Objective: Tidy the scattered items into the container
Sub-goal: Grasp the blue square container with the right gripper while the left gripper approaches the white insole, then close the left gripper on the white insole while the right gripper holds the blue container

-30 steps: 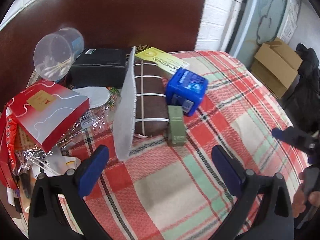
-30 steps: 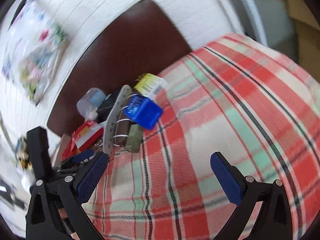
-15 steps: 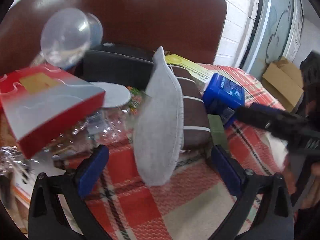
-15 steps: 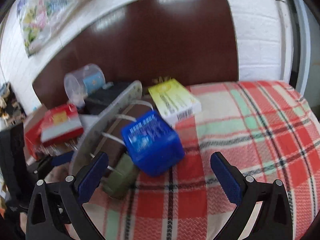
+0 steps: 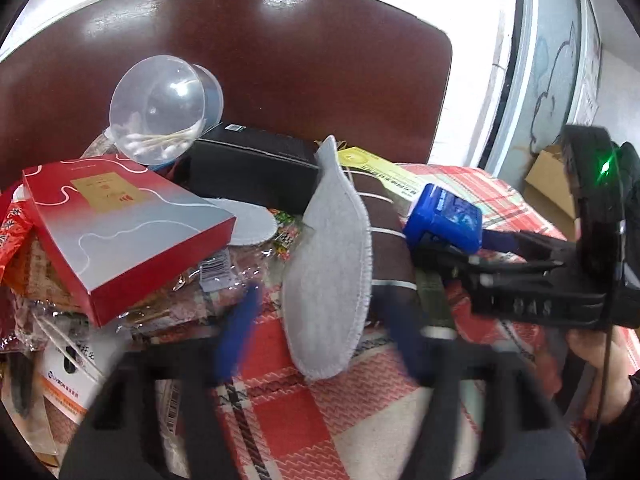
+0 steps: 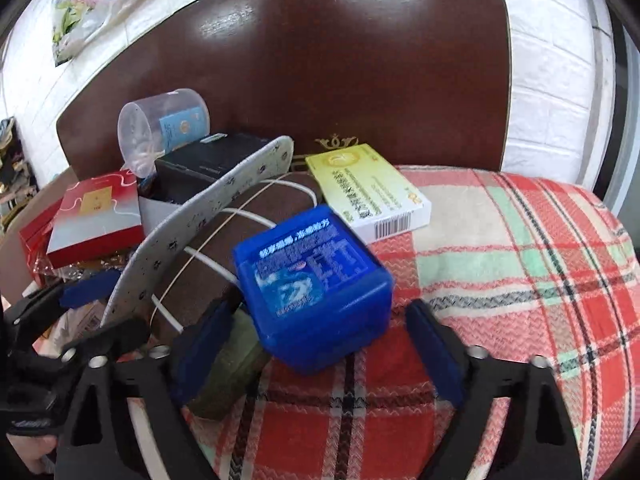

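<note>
Closing on the blue box

Straddling the blue box [image 6: 316, 284], right gripper [image 6: 316, 344] sits spread, pads either side, not touching. Left gripper [image 5: 324, 336] released, blurred, flanking the grey insole [image 5: 328, 256]. Clear tub [image 5: 160, 108] holds cotton swabs. Yellow carton [image 6: 368, 188] shows a barcode; blue box print is unreadable. Both grippers have moved in closer than 0.5 s ago. No target container identifiable.

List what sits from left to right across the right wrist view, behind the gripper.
Red box → clear round tub → black box → grey insole → blue box → yellow-green carton → bare plaid blanket.
</note>
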`<state>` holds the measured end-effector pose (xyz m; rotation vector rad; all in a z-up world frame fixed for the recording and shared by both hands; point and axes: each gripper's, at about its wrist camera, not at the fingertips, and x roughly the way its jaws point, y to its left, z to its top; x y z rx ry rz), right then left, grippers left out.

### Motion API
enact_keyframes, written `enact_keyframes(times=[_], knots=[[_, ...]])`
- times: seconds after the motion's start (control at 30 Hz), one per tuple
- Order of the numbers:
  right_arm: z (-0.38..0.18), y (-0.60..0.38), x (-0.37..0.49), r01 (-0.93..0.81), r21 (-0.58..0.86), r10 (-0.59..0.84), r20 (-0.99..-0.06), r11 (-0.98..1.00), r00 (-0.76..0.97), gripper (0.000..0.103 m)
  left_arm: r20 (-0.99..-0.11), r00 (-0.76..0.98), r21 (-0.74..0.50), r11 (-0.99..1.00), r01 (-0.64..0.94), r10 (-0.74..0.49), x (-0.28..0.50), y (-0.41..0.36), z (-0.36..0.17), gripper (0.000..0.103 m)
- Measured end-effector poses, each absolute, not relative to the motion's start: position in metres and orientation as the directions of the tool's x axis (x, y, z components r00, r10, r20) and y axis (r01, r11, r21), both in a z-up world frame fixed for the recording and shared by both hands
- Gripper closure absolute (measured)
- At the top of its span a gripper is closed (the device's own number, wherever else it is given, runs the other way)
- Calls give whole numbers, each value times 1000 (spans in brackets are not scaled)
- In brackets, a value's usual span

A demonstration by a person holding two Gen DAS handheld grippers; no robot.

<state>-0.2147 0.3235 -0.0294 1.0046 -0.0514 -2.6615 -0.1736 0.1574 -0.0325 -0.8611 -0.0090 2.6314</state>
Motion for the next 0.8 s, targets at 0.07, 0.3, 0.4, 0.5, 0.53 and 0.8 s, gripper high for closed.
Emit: enact_keyframes(times=[0.07, 0.3, 0.4, 0.5, 0.53, 0.8], knots=[[-31, 323, -221, 266, 152, -298, -651, -952, -698, 35, -577, -746, -113, -936, -332, 334, -176, 157, -33, 79], [-31, 314, -231, 270, 132, -289, -652, -954, -701, 41, -570, -765, -81, -947, -310, 299, -179, 158, -31, 79], [-27, 317, -226, 260, 146, -292, -632, -955, -718, 41, -551, -786, -67, -954, -293, 280, -175, 156, -28, 91], [-28, 324, -226, 262, 209, -334, -626, -942, -704, 41, -505, -813, -64, -952, -301, 291, -166, 152, -21, 91], [-28, 326, -226, 259, 219, -339, -625, -941, -703, 41, -498, -818, -53, -951, -303, 288, -163, 152, -19, 91], [-27, 333, -221, 278, 302, -409, -598, -912, -689, 41, -533, -780, -74, -937, -342, 327, -162, 156, -15, 92]])
